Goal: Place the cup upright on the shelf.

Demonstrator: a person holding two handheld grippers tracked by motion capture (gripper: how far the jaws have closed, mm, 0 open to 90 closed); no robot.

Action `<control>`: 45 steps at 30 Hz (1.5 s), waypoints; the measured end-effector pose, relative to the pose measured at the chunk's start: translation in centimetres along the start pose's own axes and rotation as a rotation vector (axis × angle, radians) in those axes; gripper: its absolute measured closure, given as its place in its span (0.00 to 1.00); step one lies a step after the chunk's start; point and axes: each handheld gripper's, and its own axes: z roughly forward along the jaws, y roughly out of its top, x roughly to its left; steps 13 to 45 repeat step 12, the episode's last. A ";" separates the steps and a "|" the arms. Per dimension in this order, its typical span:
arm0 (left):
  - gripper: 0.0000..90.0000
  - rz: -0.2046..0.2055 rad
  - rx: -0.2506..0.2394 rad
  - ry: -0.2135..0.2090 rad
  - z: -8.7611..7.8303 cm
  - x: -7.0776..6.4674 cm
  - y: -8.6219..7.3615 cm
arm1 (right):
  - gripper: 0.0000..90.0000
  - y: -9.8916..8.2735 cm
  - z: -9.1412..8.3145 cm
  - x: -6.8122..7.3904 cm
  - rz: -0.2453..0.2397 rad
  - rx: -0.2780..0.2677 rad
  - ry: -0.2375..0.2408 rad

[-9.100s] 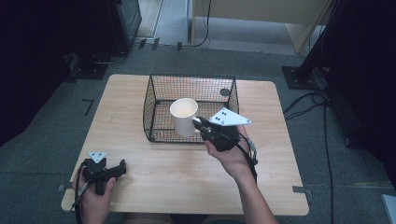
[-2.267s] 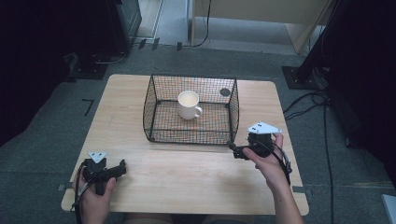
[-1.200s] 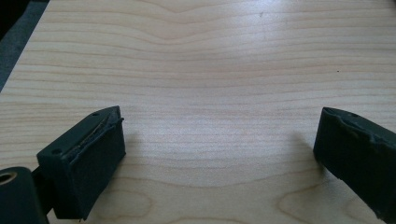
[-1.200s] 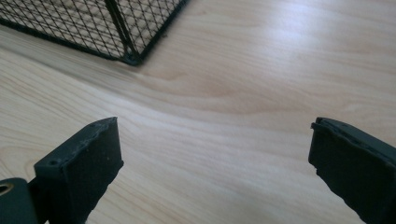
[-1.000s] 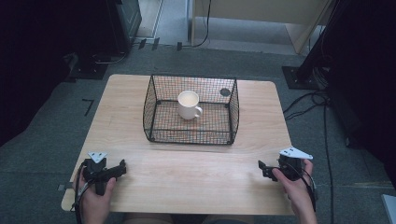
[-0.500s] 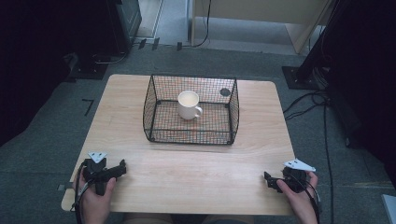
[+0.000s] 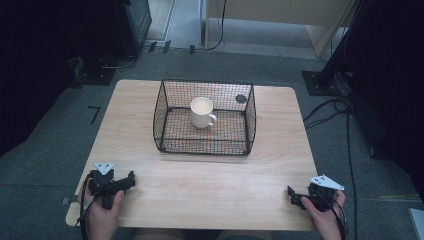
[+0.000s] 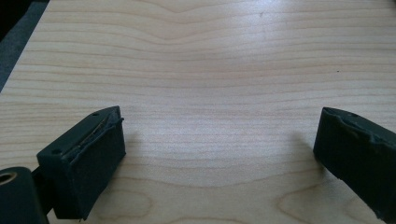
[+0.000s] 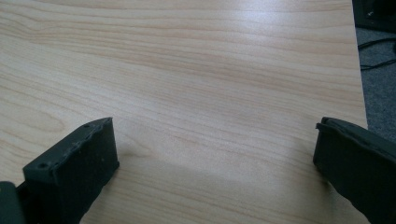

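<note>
You had both grippers down at the near corners of the table, each with its jaws spread wide and nothing between them. The left gripper sat at your near left, the right gripper at your near right. The mug stood upright inside the wire basket, well ahead of both sets of fingers and roughly midway between them, its handle turned toward the right gripper's side.

From there, I judged the main risk to be the basket walls. A straight reach forward from either corner would have brought your fingers against the near mesh rather than the mug, and the light basket could have slid or tipped, carrying the mug with it. You would have had to come in over the rim. The right gripper also lay close to the table's right edge, so a careless pull outward could have taken it or its cable off the side.

The high view gave you the whole layout: basket, mug, and a small dark disc beyond the basket's far right corner. Neither gripper view offered any of that. What they gave instead was the close state of the jaws, plainly apart over bare wood. The right gripper view also showed the table's edge with floor just past its right-hand finger.
</note>
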 end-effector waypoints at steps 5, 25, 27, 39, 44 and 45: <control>0.02 -0.002 0.000 0.000 0.0 0.0 0.0 | 0.00 0.0 0.0 0.0 0.002 -0.002 -0.002; 0.02 -0.001 0.001 0.000 0.0 0.0 0.0 | 0.00 0.2 0.2 -0.1 0.023 -0.002 -0.024; 0.02 -0.001 0.001 0.000 0.0 0.0 0.0 | 0.00 0.2 0.2 -0.1 0.023 -0.002 -0.024; 0.02 -0.001 0.001 0.000 0.0 0.0 0.0 | 0.00 0.2 0.2 -0.1 0.023 -0.002 -0.024; 0.02 -0.001 0.001 0.000 0.0 0.0 0.0 | 0.00 0.2 0.2 -0.1 0.023 -0.002 -0.024; 0.02 -0.001 0.001 0.000 0.0 0.0 0.0 | 0.00 0.2 0.2 -0.1 0.023 -0.002 -0.024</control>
